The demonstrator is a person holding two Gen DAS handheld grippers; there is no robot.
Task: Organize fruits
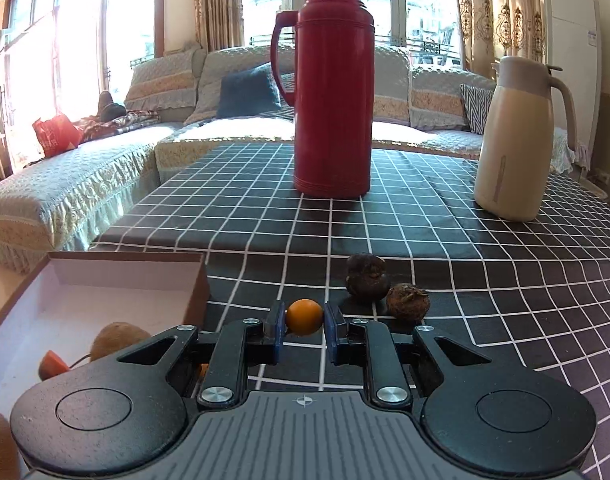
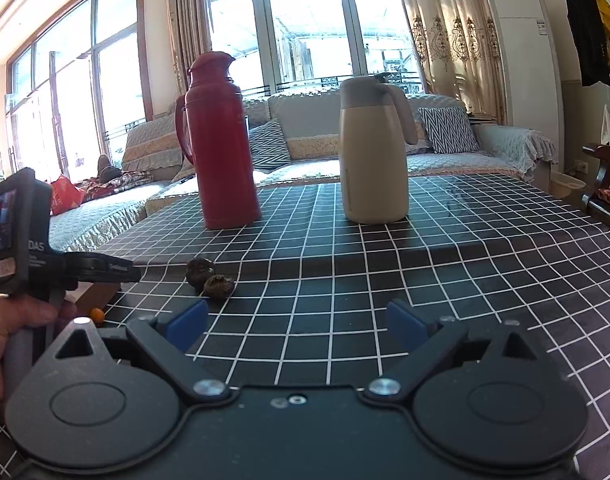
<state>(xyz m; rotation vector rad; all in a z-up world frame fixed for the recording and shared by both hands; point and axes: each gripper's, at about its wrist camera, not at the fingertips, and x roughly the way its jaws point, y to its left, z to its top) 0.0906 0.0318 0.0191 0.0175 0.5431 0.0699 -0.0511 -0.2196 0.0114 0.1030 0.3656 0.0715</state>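
My left gripper (image 1: 304,320) is shut on a small orange fruit (image 1: 304,317), held between its blue pads just above the checked tablecloth. Two dark brown water chestnuts (image 1: 366,282) (image 1: 407,303) lie just beyond it to the right. A shallow pink-lined box (image 1: 125,280) sits to the left and holds a brown kiwi (image 1: 117,338) and an orange piece (image 1: 51,364). In the right wrist view, my right gripper (image 2: 297,326) is open and empty over the cloth, with the water chestnuts (image 2: 209,276) ahead-left and the small orange fruit (image 2: 96,315) by the left tool.
A tall red thermos (image 1: 333,84) and a cream jug (image 1: 517,140) stand on the far part of the table (image 1: 485,280). A sofa lies behind. The left hand-held tool (image 2: 21,236) and the person's hand (image 2: 9,332) fill the left edge of the right view.
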